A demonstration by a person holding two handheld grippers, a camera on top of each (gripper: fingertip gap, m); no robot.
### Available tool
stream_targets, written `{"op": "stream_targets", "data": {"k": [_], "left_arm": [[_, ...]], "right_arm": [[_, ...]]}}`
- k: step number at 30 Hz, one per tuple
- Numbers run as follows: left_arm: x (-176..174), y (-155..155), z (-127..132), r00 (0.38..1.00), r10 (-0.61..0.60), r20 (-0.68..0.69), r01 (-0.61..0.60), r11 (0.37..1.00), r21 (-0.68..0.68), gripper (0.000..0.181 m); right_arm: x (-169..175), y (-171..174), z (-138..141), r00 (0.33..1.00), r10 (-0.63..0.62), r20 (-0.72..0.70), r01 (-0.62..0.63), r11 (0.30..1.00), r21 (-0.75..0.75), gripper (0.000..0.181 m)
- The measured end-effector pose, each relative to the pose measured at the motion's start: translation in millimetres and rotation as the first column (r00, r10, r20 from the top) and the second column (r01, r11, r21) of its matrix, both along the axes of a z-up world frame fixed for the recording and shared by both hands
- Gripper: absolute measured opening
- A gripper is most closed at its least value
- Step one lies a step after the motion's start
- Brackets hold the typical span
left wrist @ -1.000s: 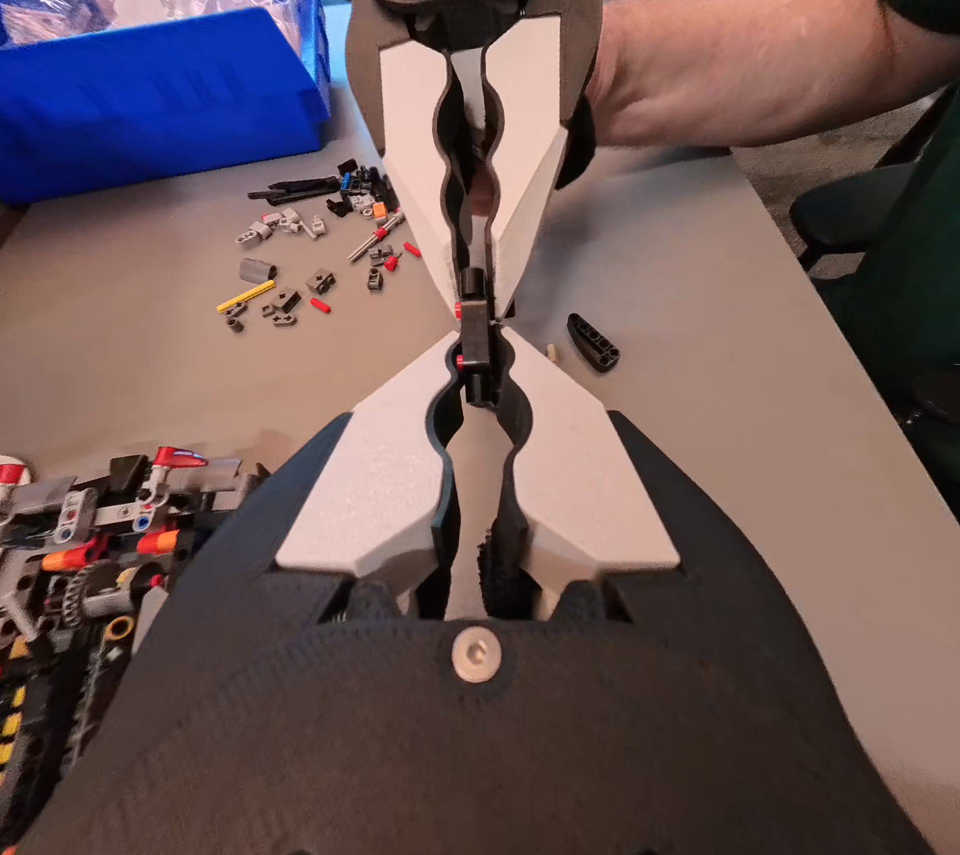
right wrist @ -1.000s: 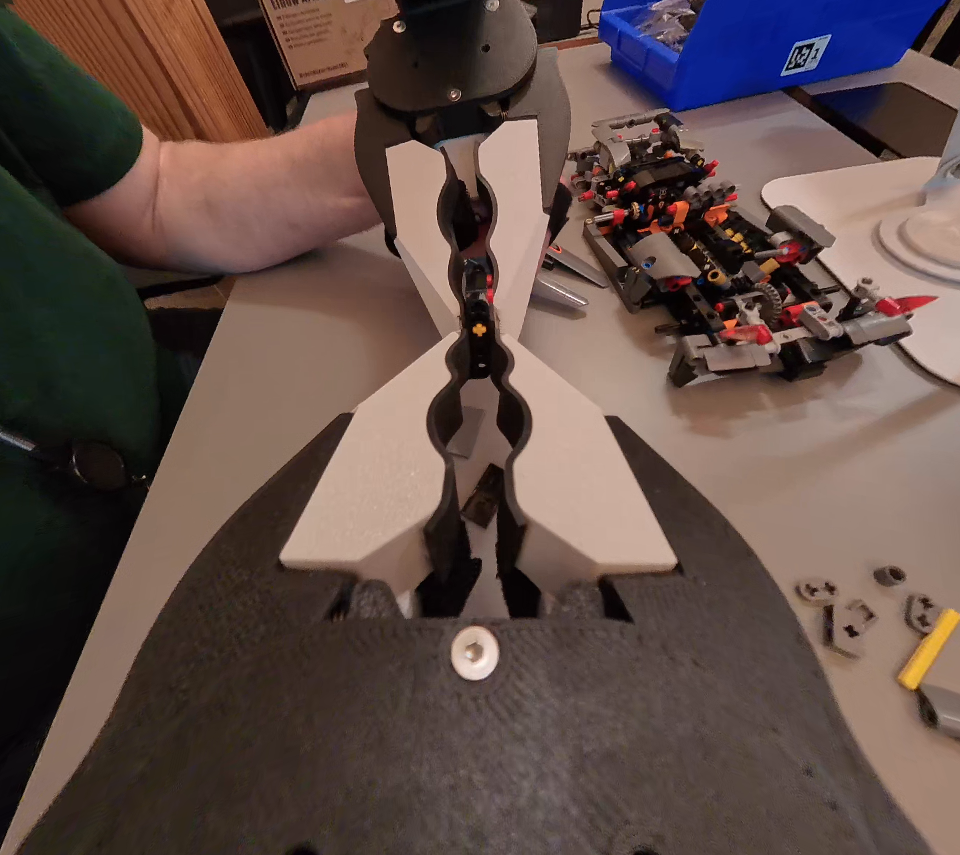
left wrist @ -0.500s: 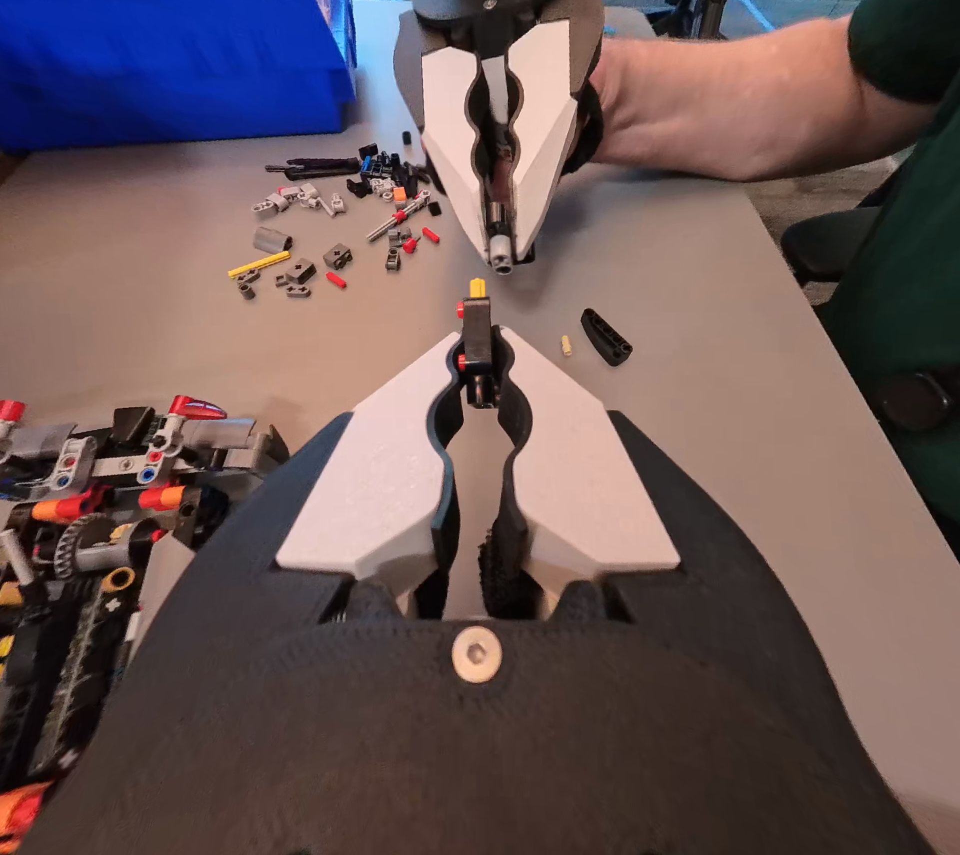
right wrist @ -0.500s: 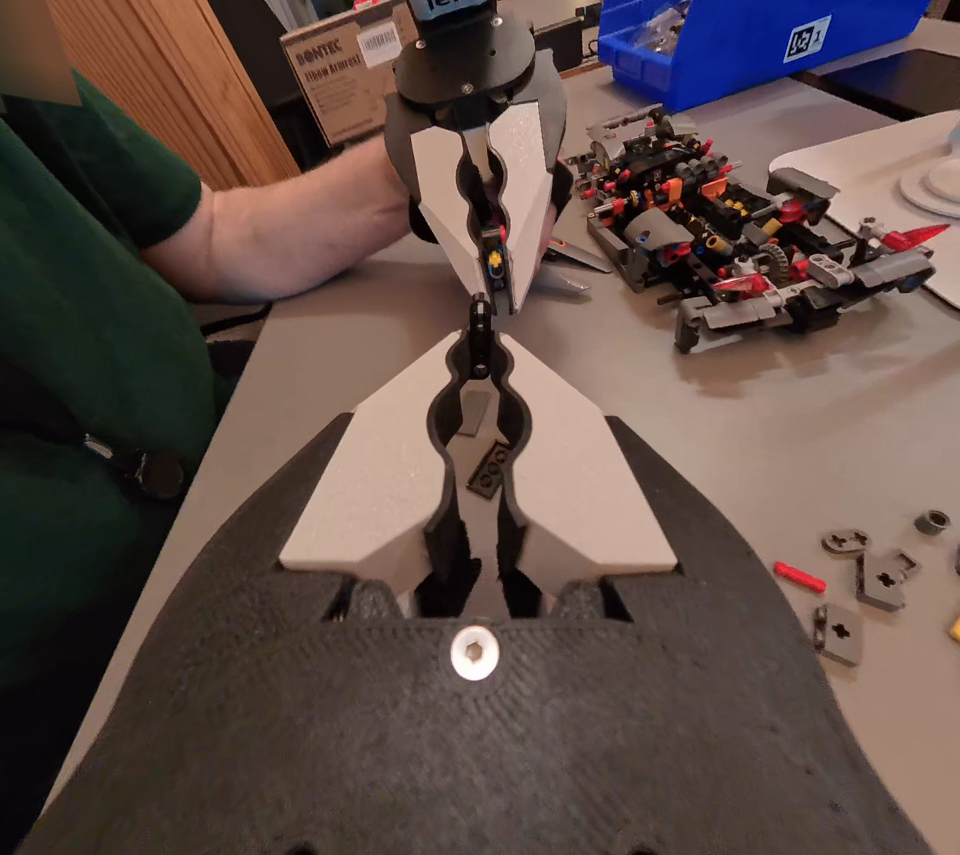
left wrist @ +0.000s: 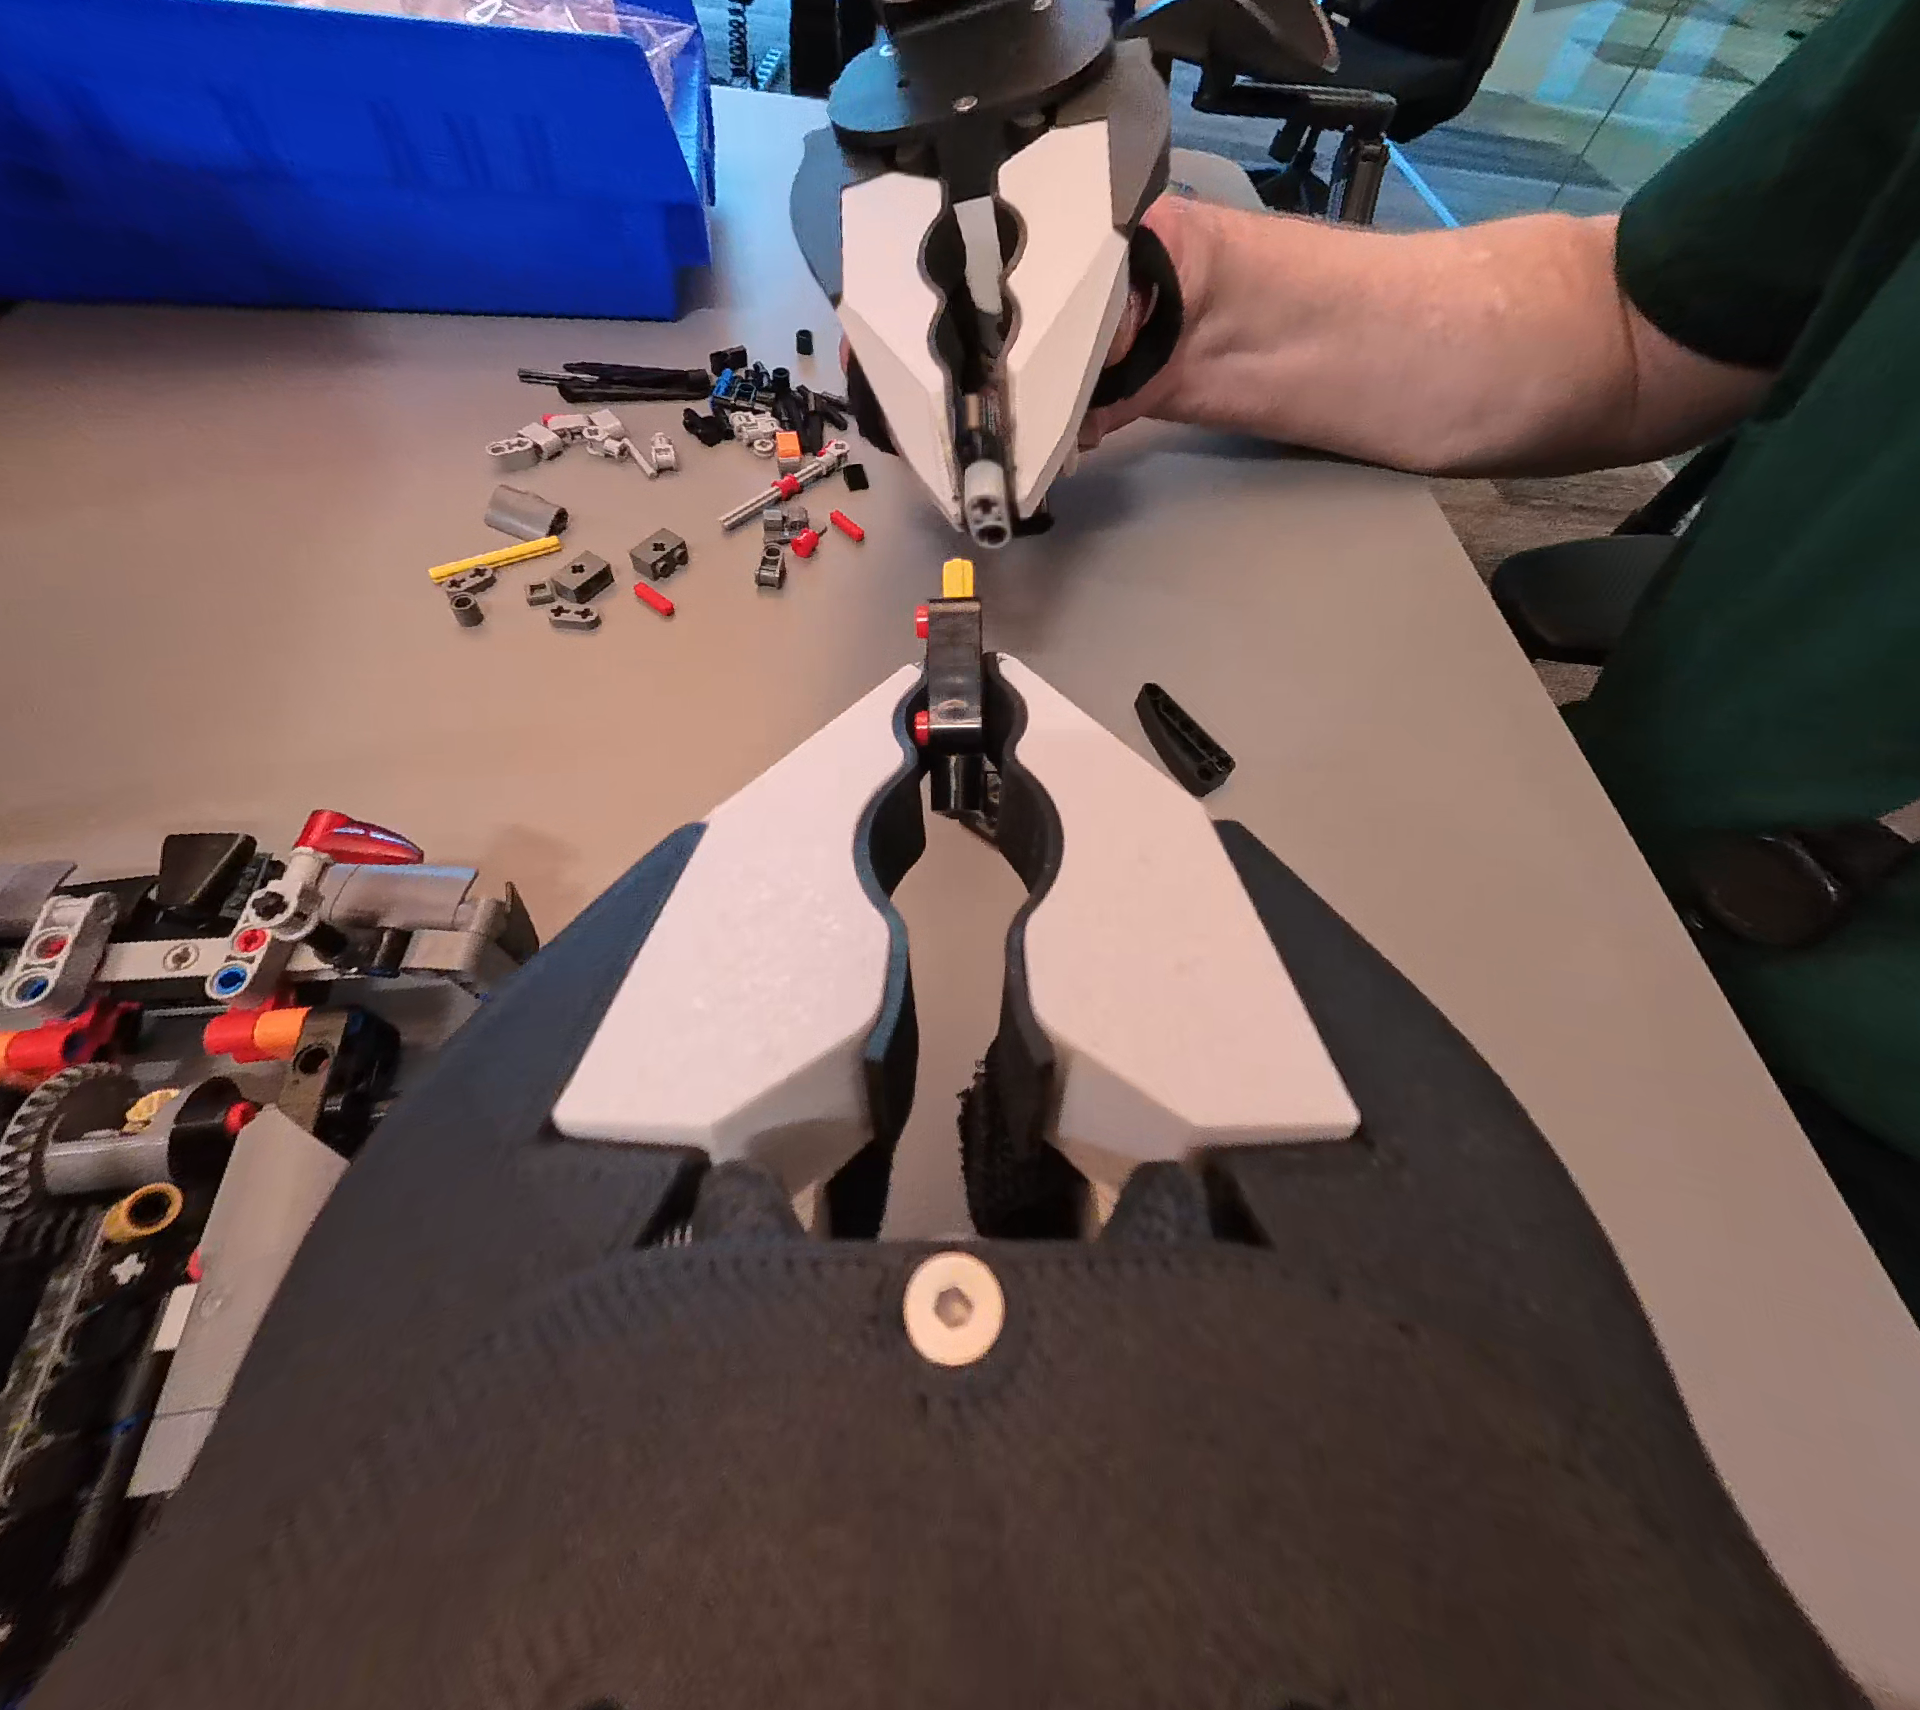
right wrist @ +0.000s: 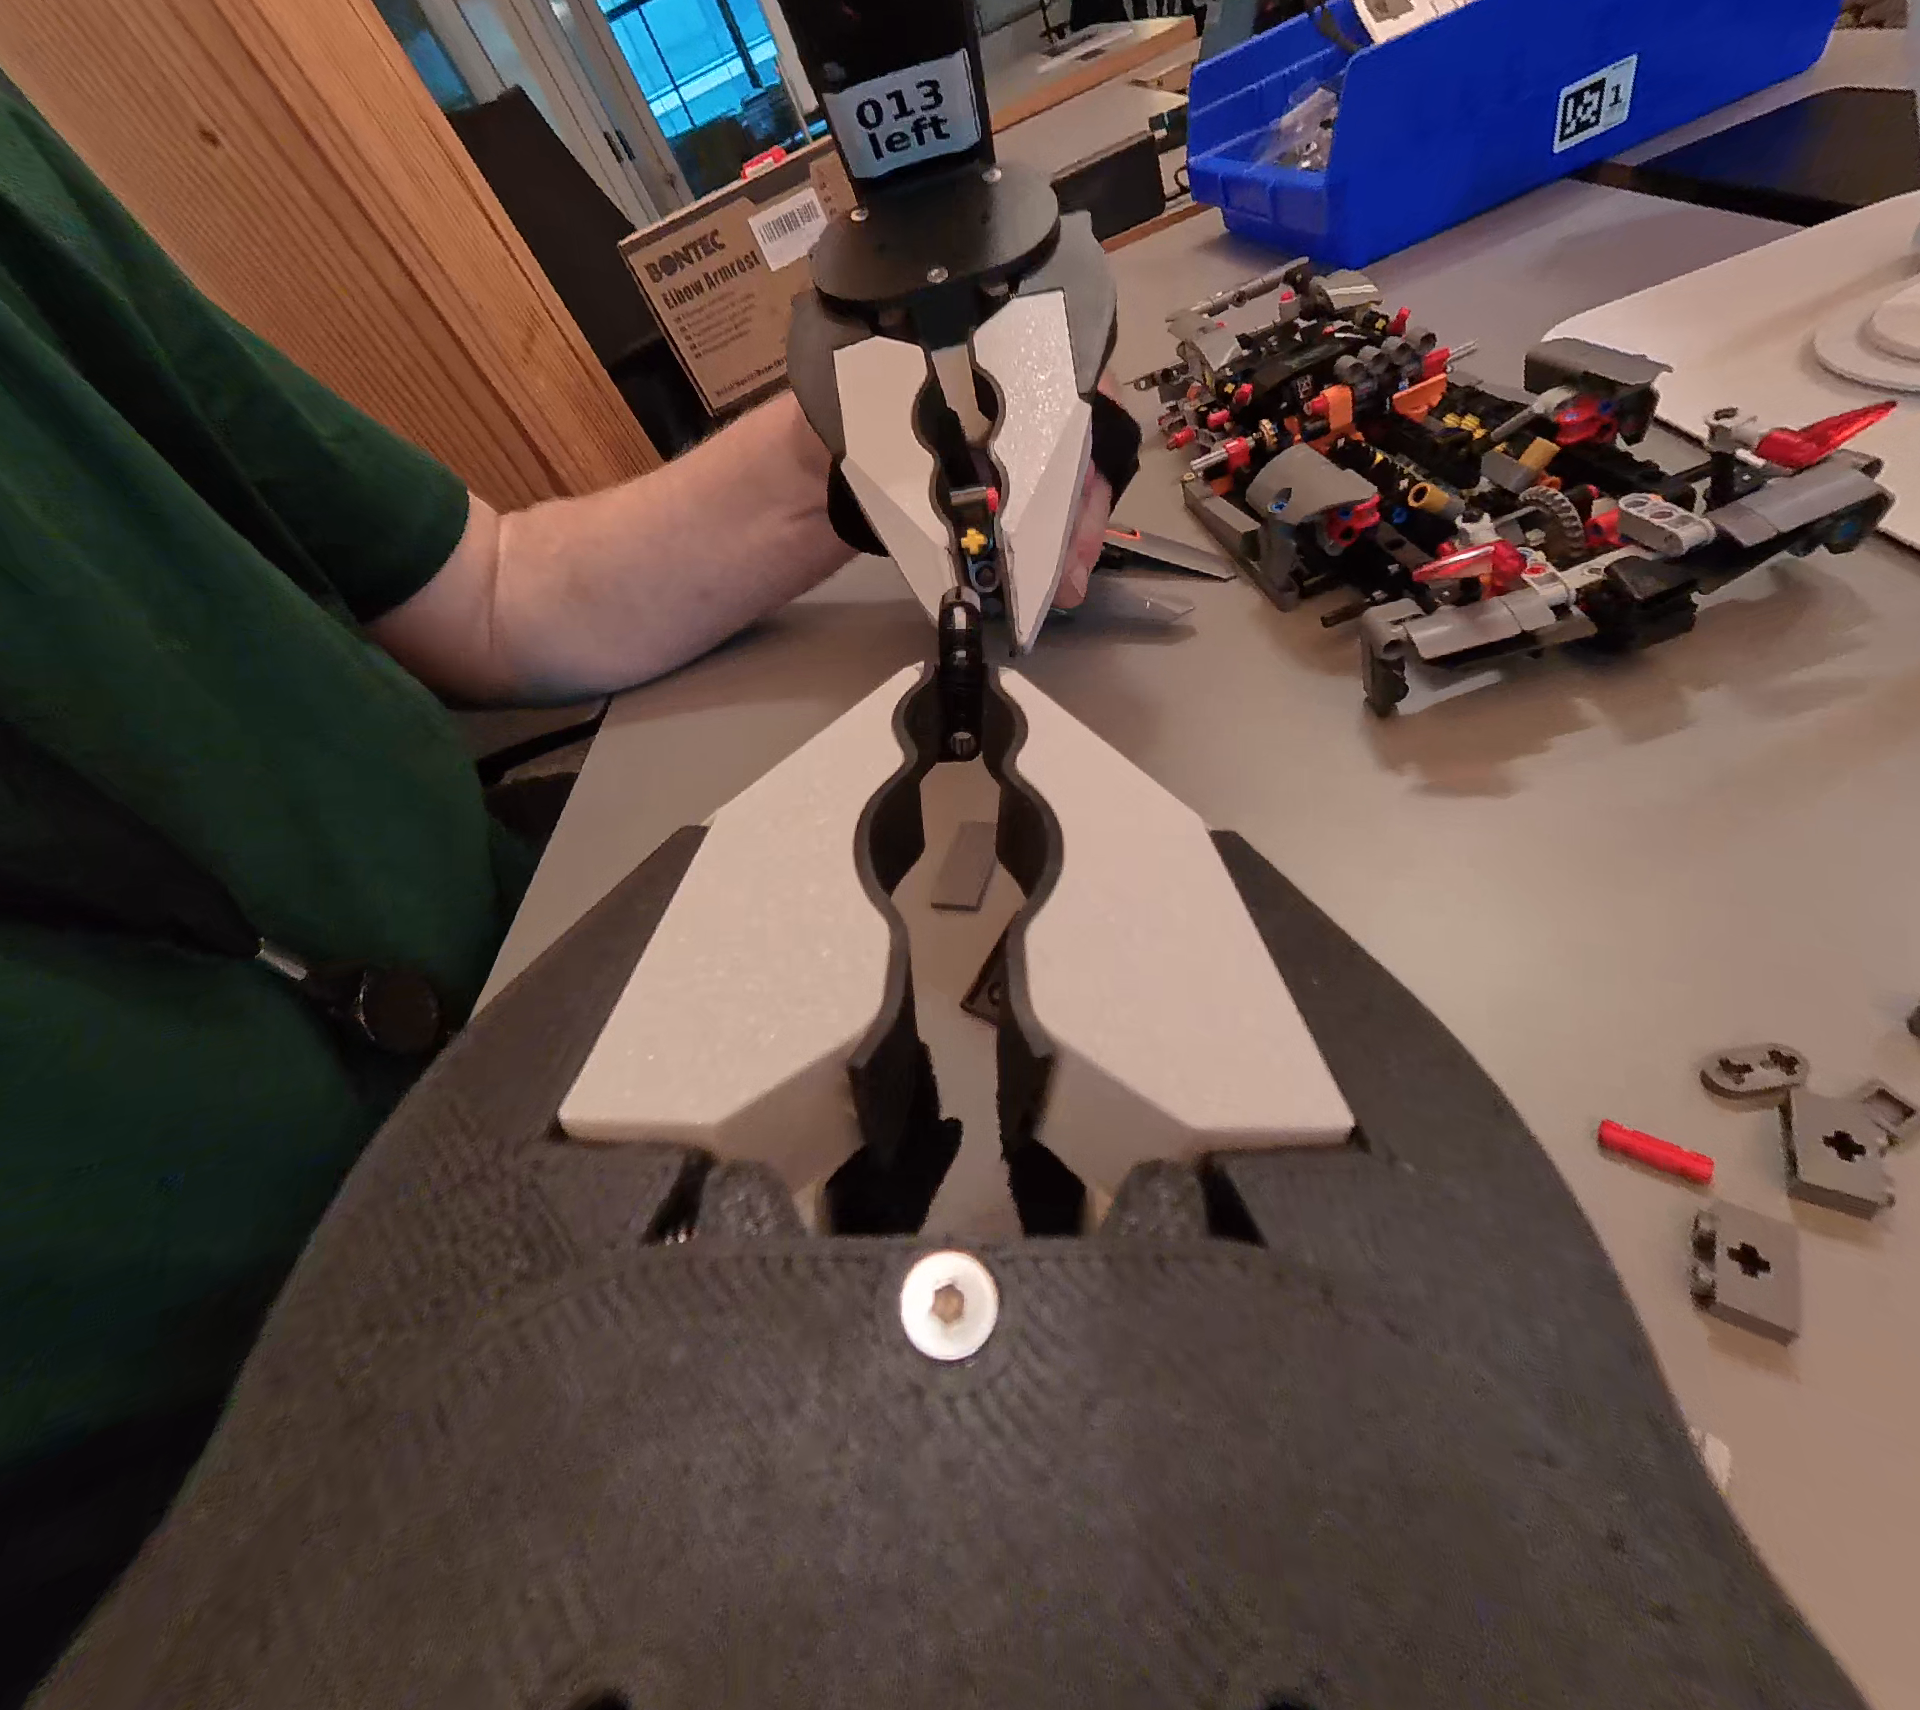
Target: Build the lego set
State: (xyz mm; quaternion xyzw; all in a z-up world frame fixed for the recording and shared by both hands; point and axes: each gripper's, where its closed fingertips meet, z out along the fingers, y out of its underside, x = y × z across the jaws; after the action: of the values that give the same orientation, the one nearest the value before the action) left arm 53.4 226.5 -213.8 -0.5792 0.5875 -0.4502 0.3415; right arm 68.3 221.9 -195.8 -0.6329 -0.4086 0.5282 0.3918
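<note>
Left wrist view: left gripper [left wrist: 958, 686] pinching a black lego piece [left wrist: 955, 692] with red pins on its side and a yellow axle tip [left wrist: 957, 577] sticking out front. 1 s ago this piece was mated nose-to-nose with the one in the right gripper [left wrist: 987, 507]; 0.5 s ago they had parted, and now there's a clear gap, about the same as at 0.5 s. Right gripper fingers pressed onto a grey connector [left wrist: 986, 499], open end facing the yellow tip, roughly in line, not touching. Black curved beam [left wrist: 1182, 738] lies on the table [left wrist: 1299, 621] just right of the left fingertips. Partly built car [left wrist: 156, 985] at lower left. Loose parts pile [left wrist: 665, 497] farther out on the left, blue bin [left wrist: 343, 133] beyond it.

Right wrist view: right gripper [right wrist: 958, 694] clamped on its dark piece [right wrist: 958, 673], tip near the black piece in the left gripper [right wrist: 982, 580] but apart; 1 s ago they overlapped. Car chassis [right wrist: 1507, 497] sits right of the left gripper, blue bin [right wrist: 1507, 91] behind.
</note>
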Motion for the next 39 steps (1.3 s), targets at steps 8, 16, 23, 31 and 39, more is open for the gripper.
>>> {"op": "stream_targets", "data": {"k": [8, 16, 23, 31, 39], "left_arm": [[7, -6, -9, 0.998, -0.018, -0.052, 0.018, 1.000, 0.013, 0.005], [9, -8, -12, 0.998, -0.025, -0.061, 0.026, 0.999, 0.019, 0.005], [9, -9, -16, 0.995, -0.027, -0.097, 0.033, 0.998, 0.061, 0.005], [10, -11, -30, 0.982, -0.021, -0.190, 0.049, 0.988, 0.146, 0.005], [7, -13, -52, 0.937, -0.005, -0.348, 0.090, 0.969, 0.229, 0.005]], "right_arm": [[-7, -1, -3, 0.999, -0.008, 0.035, 0.006, 0.999, 0.046, 0.005], [-10, -2, -6, 0.996, -0.021, 0.081, 0.014, 0.996, 0.090, 0.005], [-10, -2, -10, 0.993, -0.020, 0.120, 0.009, 0.995, 0.095, 0.005], [-9, -6, -20, 0.980, -0.001, 0.201, -0.020, 0.994, 0.104, 0.005], [-6, -10, -41, 0.915, -0.011, 0.403, -0.056, 0.987, 0.154, 0.005]]}}
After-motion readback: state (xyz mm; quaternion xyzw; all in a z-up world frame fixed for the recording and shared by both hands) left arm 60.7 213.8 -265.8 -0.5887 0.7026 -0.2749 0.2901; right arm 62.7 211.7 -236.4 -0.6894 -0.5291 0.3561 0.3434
